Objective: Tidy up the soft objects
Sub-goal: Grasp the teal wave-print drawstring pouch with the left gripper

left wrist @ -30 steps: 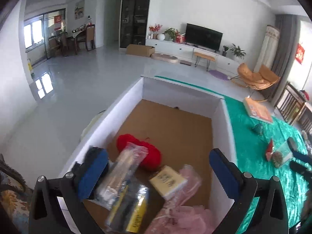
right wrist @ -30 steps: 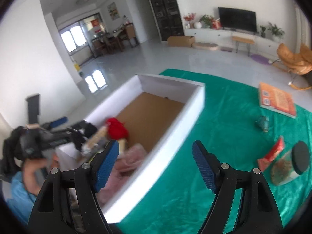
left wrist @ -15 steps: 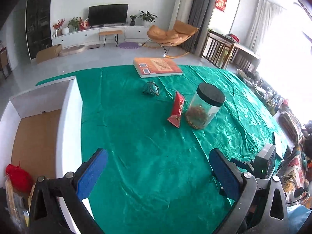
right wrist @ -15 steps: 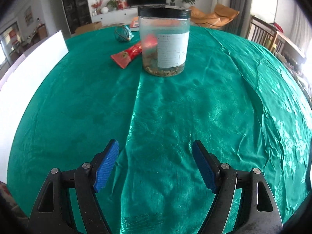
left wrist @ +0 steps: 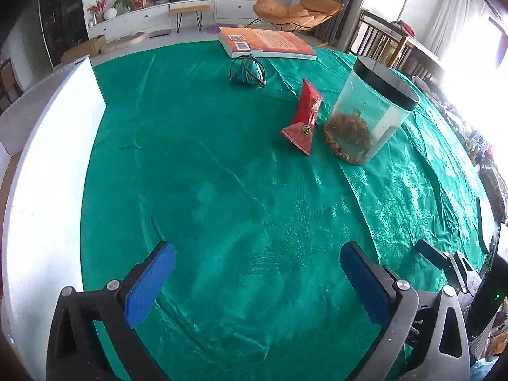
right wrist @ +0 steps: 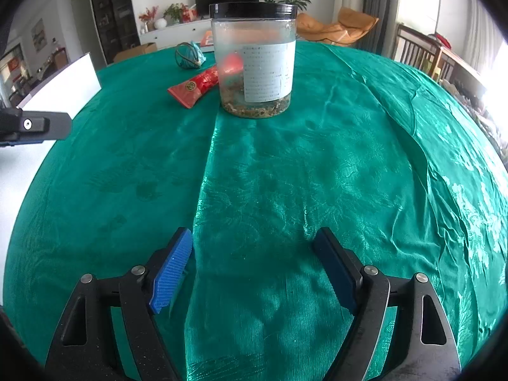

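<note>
A red snack packet lies on the green tablecloth beside a clear jar with a black lid. A small teal pouch lies behind them. In the right wrist view the packet, the jar and the pouch stand straight ahead. My left gripper is open and empty over bare cloth. My right gripper is open and empty, low over the cloth. The white box stands at the left.
An orange book lies at the table's far edge. The left gripper's body shows at the left of the right wrist view. The table's right edge is near chairs.
Both grippers have swung away from the white box toward the table's middle. The right gripper has moved closer to the jar, and the left now looks at the packet and jar.
</note>
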